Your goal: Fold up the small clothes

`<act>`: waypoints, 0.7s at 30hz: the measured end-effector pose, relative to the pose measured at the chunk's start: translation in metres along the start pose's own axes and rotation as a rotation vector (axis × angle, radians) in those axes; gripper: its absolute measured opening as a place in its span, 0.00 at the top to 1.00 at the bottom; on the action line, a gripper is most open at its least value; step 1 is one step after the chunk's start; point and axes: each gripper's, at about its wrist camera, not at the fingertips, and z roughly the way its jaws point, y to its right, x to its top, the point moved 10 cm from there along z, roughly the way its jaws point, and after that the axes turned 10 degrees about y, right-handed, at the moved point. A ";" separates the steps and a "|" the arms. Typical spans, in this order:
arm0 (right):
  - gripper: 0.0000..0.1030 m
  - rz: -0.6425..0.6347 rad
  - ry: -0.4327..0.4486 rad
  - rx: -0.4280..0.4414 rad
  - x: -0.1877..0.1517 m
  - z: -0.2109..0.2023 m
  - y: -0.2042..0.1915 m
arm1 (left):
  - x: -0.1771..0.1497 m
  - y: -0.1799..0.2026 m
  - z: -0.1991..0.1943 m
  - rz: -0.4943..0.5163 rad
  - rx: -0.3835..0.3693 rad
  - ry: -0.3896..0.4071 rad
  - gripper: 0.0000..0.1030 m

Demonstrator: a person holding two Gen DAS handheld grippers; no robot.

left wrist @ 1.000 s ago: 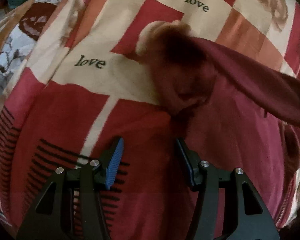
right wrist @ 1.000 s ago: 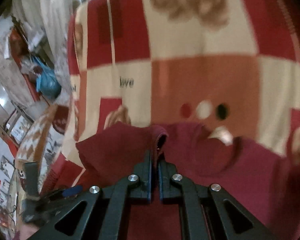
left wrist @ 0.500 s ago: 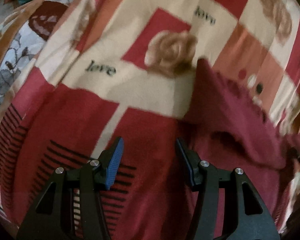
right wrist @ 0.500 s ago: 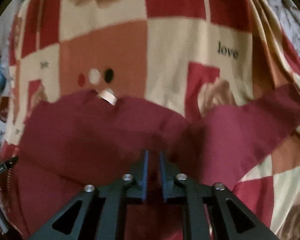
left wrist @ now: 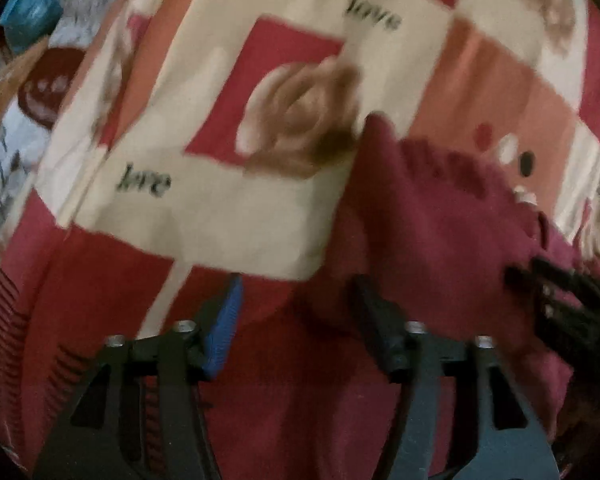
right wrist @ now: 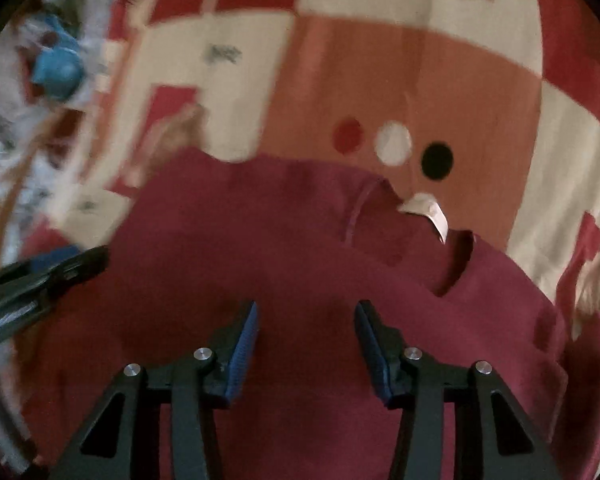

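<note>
Right wrist: right hand-held gripper (right wrist: 306, 320) has released the maroon garment (right wrist: 260, 248); both spread wide.

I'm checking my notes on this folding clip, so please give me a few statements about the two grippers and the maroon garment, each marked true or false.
1. The right gripper has its jaws open. True.
2. The left gripper is clamped on the maroon garment. False: its jaws are open and hold nothing.
3. The garment's neck label lies near three printed dots. True.
4. The garment lies on a plain white sheet. False: it lies on a red and cream patterned bedspread printed with "love".
</note>
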 end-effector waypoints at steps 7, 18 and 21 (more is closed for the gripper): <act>0.52 0.072 0.049 -0.003 0.006 -0.021 0.016 | 0.001 -0.006 -0.001 -0.039 -0.002 -0.002 0.23; 0.51 0.147 -0.022 -0.178 -0.069 -0.070 0.110 | 0.003 -0.003 -0.013 -0.038 -0.002 0.025 0.23; 0.51 0.165 0.005 -0.140 -0.071 -0.083 0.112 | 0.004 -0.002 -0.021 -0.019 0.006 0.044 0.23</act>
